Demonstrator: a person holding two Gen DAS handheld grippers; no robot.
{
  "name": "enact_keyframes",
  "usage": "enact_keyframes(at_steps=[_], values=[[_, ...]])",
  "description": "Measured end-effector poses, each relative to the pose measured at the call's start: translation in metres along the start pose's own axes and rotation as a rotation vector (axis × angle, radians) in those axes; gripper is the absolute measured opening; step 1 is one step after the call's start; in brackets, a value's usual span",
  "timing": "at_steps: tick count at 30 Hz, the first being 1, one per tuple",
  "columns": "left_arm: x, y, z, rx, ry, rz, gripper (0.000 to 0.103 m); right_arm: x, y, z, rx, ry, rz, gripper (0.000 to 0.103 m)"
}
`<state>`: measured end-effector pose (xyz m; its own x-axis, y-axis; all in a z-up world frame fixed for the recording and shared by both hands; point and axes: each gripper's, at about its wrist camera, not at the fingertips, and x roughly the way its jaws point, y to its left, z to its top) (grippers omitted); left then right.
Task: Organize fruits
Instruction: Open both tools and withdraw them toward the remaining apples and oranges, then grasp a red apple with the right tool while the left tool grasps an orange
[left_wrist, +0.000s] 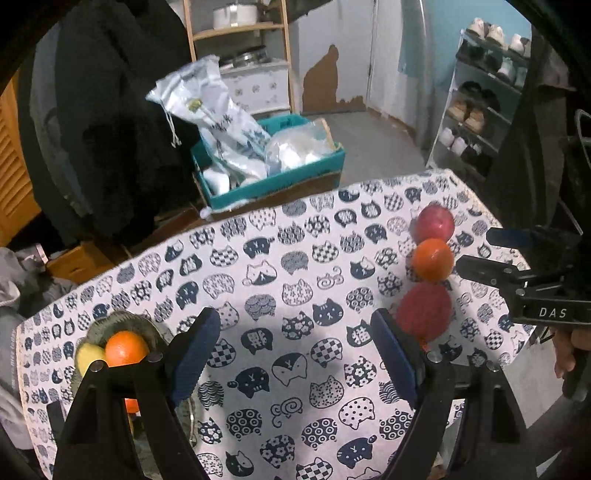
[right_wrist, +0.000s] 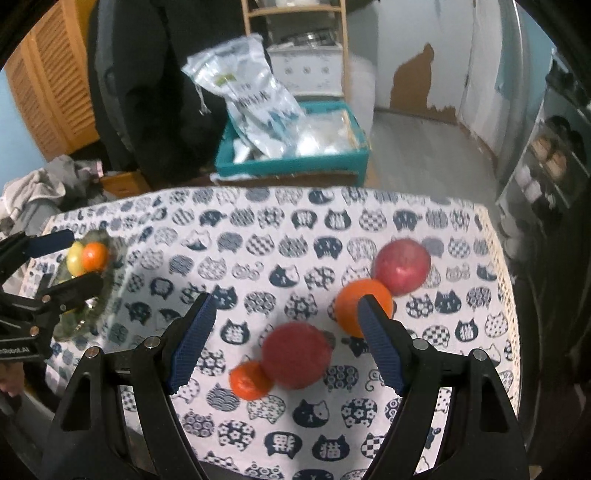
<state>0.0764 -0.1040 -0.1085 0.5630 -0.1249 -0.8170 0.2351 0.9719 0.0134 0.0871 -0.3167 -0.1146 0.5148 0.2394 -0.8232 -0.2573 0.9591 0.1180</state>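
Observation:
A grey dish (left_wrist: 122, 320) at the table's left holds an orange (left_wrist: 126, 348) and a yellow fruit (left_wrist: 88, 355); it also shows in the right wrist view (right_wrist: 96, 236). On the right lie a red apple (right_wrist: 402, 266), an orange (right_wrist: 360, 310), a dark red fruit (right_wrist: 297, 354) and a small orange (right_wrist: 250, 380) in a row. My left gripper (left_wrist: 295, 350) is open and empty beside the dish. My right gripper (right_wrist: 284, 339) is open, above the dark red fruit, which lies between its fingers.
The table carries a white cloth with navy cat faces (left_wrist: 288, 280). Behind it stand a teal box of plastic bags (left_wrist: 266, 158), a wooden shelf (left_wrist: 240, 33), dark hanging clothes (left_wrist: 110, 110) and a shoe rack (left_wrist: 480, 96) at the right.

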Motion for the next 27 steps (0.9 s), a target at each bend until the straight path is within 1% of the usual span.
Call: enact_keyframes(at_steps=[6, 13, 20, 23, 27], values=[[0.028, -0.006, -0.005, -0.009, 0.07, -0.021, 0.085, 0.038, -0.005, -0.009, 0.01, 0.089, -0.002, 0.079], [0.052, -0.01, -0.012, 0.007, 0.122, -0.013, 0.085, 0.08, -0.008, -0.027, 0.008, 0.192, -0.015, 0.079], [0.061, -0.014, -0.016, 0.013, 0.143, -0.021, 0.085, 0.102, -0.009, -0.036, 0.03, 0.239, 0.012, 0.079], [0.062, -0.014, -0.018, 0.014, 0.148, -0.026, 0.085, 0.107, -0.009, -0.037, 0.04, 0.252, 0.028, 0.076], [0.062, -0.014, -0.02, 0.015, 0.149, -0.028, 0.085, 0.11, -0.007, -0.036, 0.057, 0.259, 0.034, 0.076]])
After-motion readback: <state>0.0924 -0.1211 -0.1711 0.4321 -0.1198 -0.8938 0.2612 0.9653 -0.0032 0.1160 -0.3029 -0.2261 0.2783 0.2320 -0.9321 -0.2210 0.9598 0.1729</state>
